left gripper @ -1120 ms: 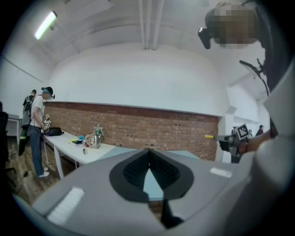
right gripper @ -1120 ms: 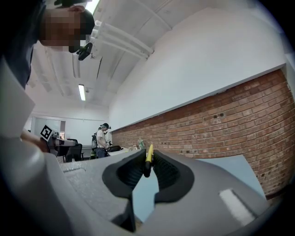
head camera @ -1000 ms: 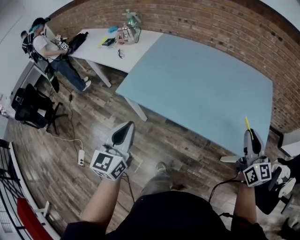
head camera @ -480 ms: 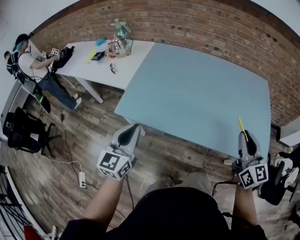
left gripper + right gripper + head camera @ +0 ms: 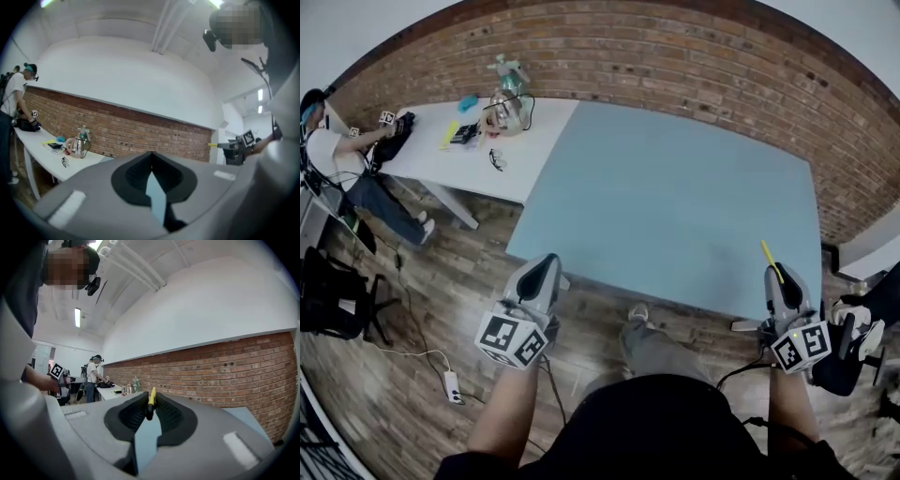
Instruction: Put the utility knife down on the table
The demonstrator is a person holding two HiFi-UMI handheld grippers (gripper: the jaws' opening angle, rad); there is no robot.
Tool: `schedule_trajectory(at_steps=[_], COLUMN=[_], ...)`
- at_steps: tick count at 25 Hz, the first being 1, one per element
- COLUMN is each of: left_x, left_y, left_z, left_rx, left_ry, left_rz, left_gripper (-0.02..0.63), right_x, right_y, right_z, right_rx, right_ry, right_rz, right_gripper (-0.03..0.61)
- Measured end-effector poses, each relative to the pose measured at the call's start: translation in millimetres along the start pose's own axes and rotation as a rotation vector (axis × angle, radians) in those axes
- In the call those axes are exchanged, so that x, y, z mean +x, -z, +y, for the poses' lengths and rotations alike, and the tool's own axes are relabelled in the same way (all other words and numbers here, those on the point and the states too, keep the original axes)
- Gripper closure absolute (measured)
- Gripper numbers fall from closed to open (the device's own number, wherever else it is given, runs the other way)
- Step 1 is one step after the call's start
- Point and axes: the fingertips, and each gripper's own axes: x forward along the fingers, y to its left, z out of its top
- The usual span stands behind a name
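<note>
1. Blue table (image 5: 675, 206) ahead, brick wall (image 5: 675, 56) behind.
2. Pinches utility knife (image 5: 769, 258) in right gripper (image 5: 781, 278), seemingly just over table's near-right edge.
3. Holds left gripper (image 5: 547, 262) pressed together, empty, near-left.
4. Risks dropping knife to floor (image 5: 441, 281) if released this near the edge.

Utility knife (image 5: 772, 262): slim, yellow w/ dark end, clamped btwn jaws of right gripper (image 5: 782, 286). It sticks out fwd past them, approx level, over near edge of light-blue surface (image 5: 675, 197), not on it.
</note>
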Motion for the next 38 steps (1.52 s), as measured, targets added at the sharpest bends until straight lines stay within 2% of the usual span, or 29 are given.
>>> schedule_trajectory(at_steps=[3, 9, 13, 16, 20, 26, 31, 38], left_x=[3.5, 19.9, 36.2, 63.2, 104.0, 155.7, 193.9, 242.6], left_y=[-11.6, -14.1, -3.4, -1.6, -0.2, -8.0, -2.1, -4.9], left_z=[11.4, 36.0, 62.5, 68.9, 64.1, 70.0, 80.5, 91.9], left_rx=[-0.013, 0.02, 0.017, 0.016, 0.017, 0.07, 0.1, 0.126], left_ry=[-0.03, -0.056, -0.099, -0.11, -0.102, -0.063, -0.043, 0.005], left_rz=[-0.02, 0.027, 0.057, 0.067, 0.092, 0.15, 0.191, 0.197], left_gripper=[0.618, 0.618, 0.62, 0.618, 0.618, 0.618, 0.618, 0.618], right_x=[24.2, 77.5, 109.0, 131.9, 164.4, 204.8, 224.6, 245.4], right_y=[-3.4, 5.9, 20.8, 25.7, 28.1, 34.7, 51.2, 60.2], right_z=[-9.4, -8.5, -8.3, -24.0, -47.6, -60.4, -64.6, -78.7], right_rx=[0.018, 0.026, 0.018, 0.021, 0.05, 0.091, 0.085, 0.08], right_ry=[0.01, -0.041, -0.025, -0.027, -0.003, -0.01, -0.035, -0.033], right_rz=[-0.022, -0.003, -0.013, -0.007, -0.022, -0.038, -0.003, 0.035], right_gripper=[0.525, 0.525, 0.525, 0.525, 0.525, 0.525, 0.525, 0.525])
